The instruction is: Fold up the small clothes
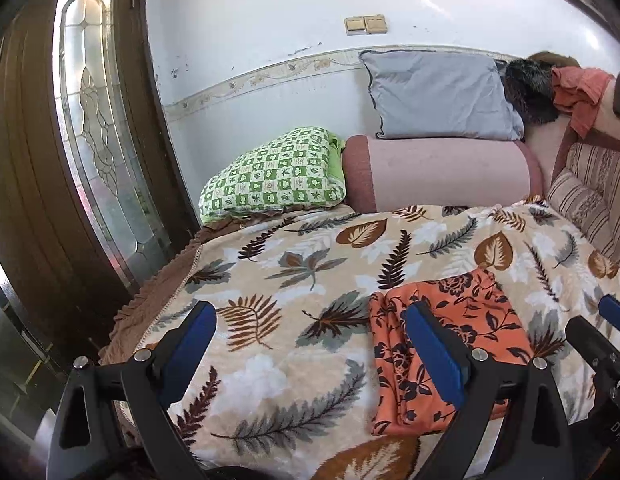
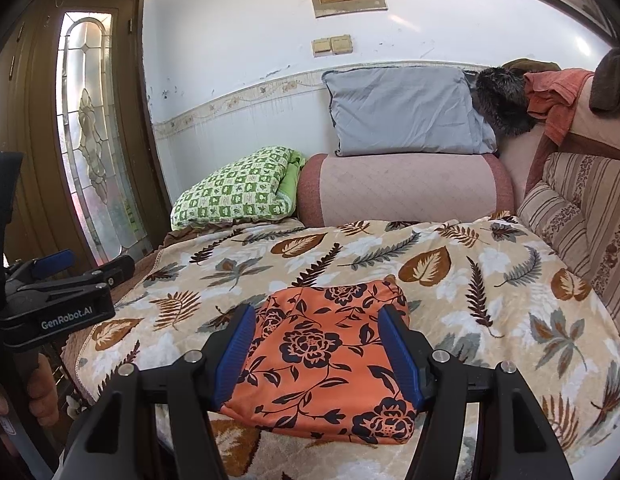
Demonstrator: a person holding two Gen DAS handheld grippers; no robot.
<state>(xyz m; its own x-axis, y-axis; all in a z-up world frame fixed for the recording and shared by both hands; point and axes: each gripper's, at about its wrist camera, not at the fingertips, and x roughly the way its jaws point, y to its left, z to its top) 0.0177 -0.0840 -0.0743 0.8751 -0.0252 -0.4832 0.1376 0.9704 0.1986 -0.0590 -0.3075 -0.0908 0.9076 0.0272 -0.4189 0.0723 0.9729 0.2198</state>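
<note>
A folded orange cloth with dark flowers [image 2: 318, 360] lies flat on the leaf-patterned blanket [image 2: 450, 280] near the front edge of the bed. My right gripper [image 2: 316, 312] hovers just over it, jaws open, with the cloth showing between and beneath the blue pads [image 2: 398, 348]. My left gripper [image 1: 310, 308] stands open over bare blanket to the left of the cloth [image 1: 470, 300]; its right finger [image 1: 430, 344] overlaps the cloth's left edge in the left wrist view. Each gripper appears at the edge of the other's view: right gripper [image 1: 606, 320], left gripper [image 2: 98, 264].
A green checked pillow [image 1: 274, 176], a pink bolster [image 1: 442, 176] and a grey cushion [image 1: 438, 96] line the wall behind. Striped cushions [image 2: 570, 224] border the right side. A wooden door with a glass panel [image 1: 94, 120] stands left. Loose clothes [image 2: 550, 96] sit at the back right.
</note>
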